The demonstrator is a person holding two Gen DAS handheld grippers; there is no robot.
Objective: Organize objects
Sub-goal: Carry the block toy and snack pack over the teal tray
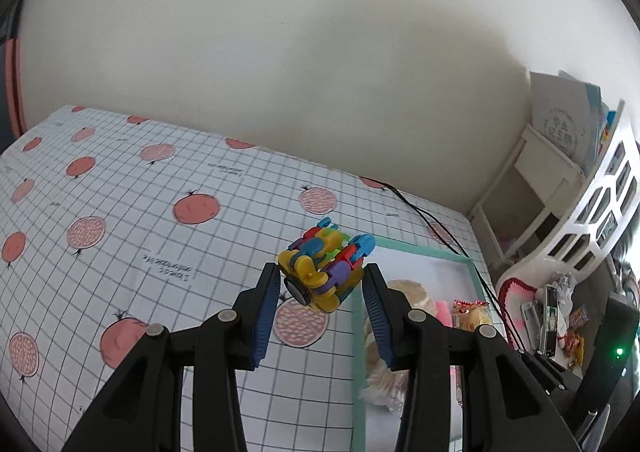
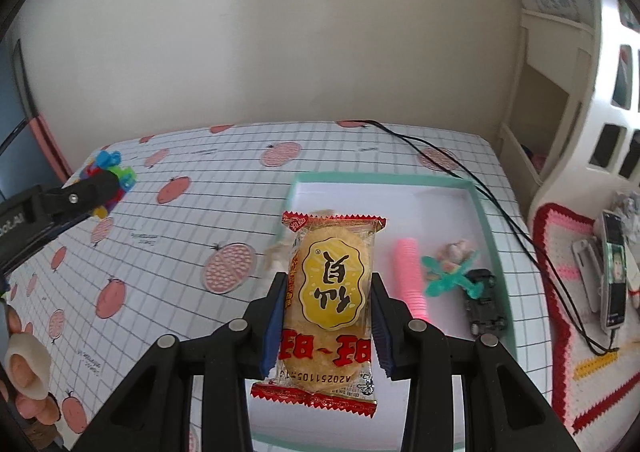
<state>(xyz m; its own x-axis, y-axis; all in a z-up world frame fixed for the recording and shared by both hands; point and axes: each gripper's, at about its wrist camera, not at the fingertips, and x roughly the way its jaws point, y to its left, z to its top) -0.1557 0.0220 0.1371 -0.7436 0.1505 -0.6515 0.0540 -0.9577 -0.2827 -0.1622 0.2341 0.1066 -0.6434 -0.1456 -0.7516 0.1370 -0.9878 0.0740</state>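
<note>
Left wrist view: left gripper (image 1: 320, 284) pinches a colourful block toy (image 1: 326, 266) by its tips, aloft over the desk (image 1: 160, 212); it could slip. Right wrist view: right gripper (image 2: 328, 292) clamps a snack packet (image 2: 330, 308) above the tray (image 2: 486, 220); squeezing may crush it.

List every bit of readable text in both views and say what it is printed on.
"A20251105", further digits unclear: date code on the snack packet held in the right gripper.
Large Chinese characters on the packet, seen upside down: not reliably readable.
"OOLAI", start cut off: left gripper body.
Tablecloth script: too blurred.
Round stamp on the box on the shelf: unreadable.
</note>
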